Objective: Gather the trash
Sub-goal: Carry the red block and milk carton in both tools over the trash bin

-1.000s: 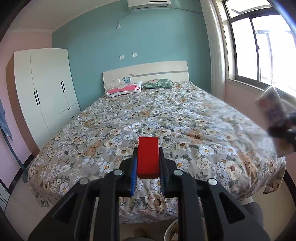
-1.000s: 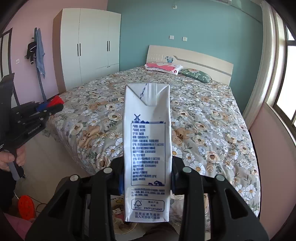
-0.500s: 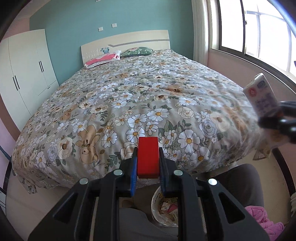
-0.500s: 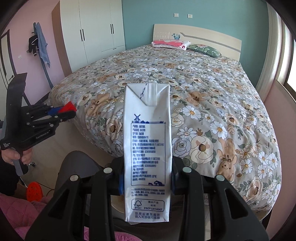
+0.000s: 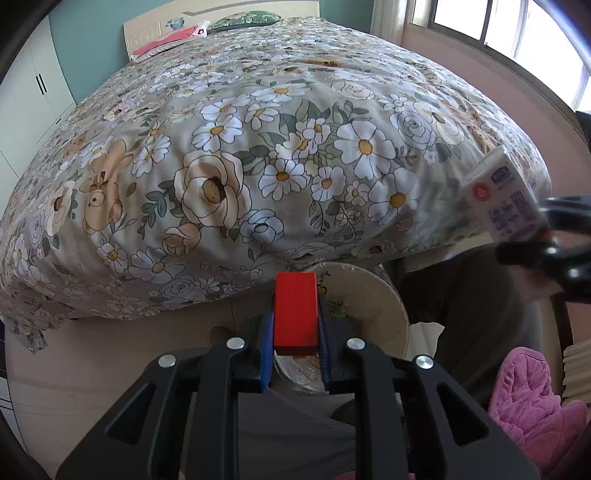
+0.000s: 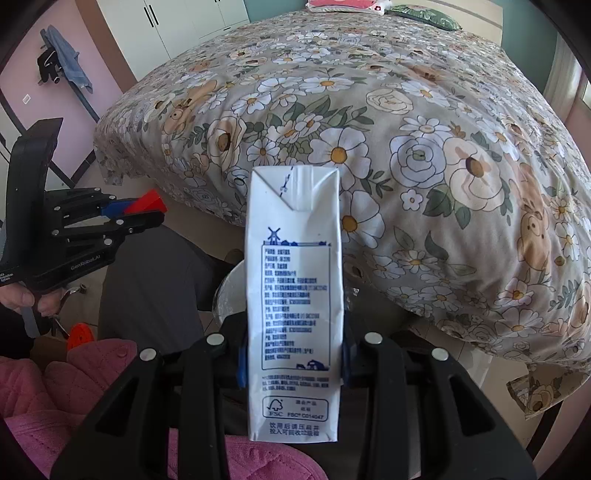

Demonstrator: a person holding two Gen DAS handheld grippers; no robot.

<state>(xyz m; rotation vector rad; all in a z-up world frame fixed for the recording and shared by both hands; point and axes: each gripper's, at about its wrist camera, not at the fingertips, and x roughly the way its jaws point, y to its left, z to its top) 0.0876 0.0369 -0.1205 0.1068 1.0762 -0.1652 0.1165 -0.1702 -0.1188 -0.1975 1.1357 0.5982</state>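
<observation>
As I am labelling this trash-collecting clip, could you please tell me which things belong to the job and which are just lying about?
Job:
red block
milk carton
waste bin

Lying about:
floral bedspread
pink slipper
wardrobe

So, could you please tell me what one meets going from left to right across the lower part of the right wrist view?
Left gripper holding the red block → person's grey trouser leg → milk carton in the right gripper → hanging edge of the flowered bedspread.

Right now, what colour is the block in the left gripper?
Red block, clearest in the left wrist view.
</observation>
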